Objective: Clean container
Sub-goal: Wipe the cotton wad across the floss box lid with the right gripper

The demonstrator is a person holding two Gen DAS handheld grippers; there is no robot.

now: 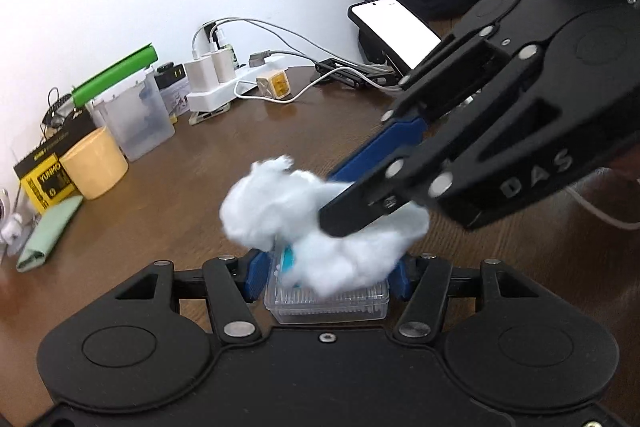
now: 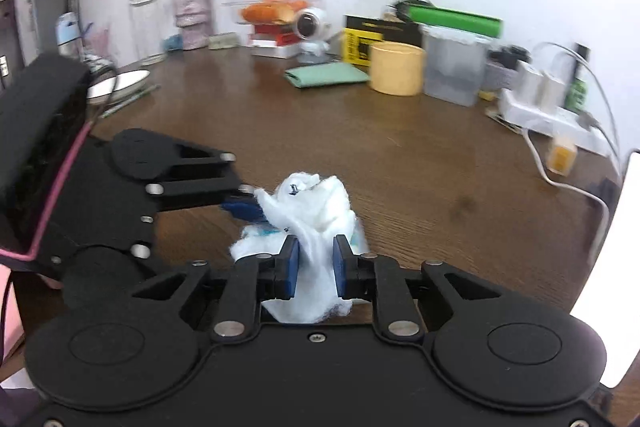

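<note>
A small clear plastic container (image 1: 332,303) sits between the blue pads of my left gripper (image 1: 328,279), which is shut on its two ends just above the brown table (image 1: 200,179). A fluffy white cotton wad (image 1: 280,211) lies over the container's top, and something teal shows under it. From the upper right my right gripper (image 1: 336,195) reaches in, shut on that wad. In the right wrist view the blue pads (image 2: 290,267) pinch the wad (image 2: 316,211), which hides the container. The left gripper (image 2: 244,205) comes in from the left and touches the wad.
A lit phone (image 1: 396,31) on a stand, a power strip (image 1: 216,87) with chargers and cables stand at the back. A yellow cup (image 2: 396,71), a clear tub (image 2: 452,71), a green cloth (image 2: 328,75), a small camera (image 2: 312,23) and a plate (image 2: 116,83) line the far edge.
</note>
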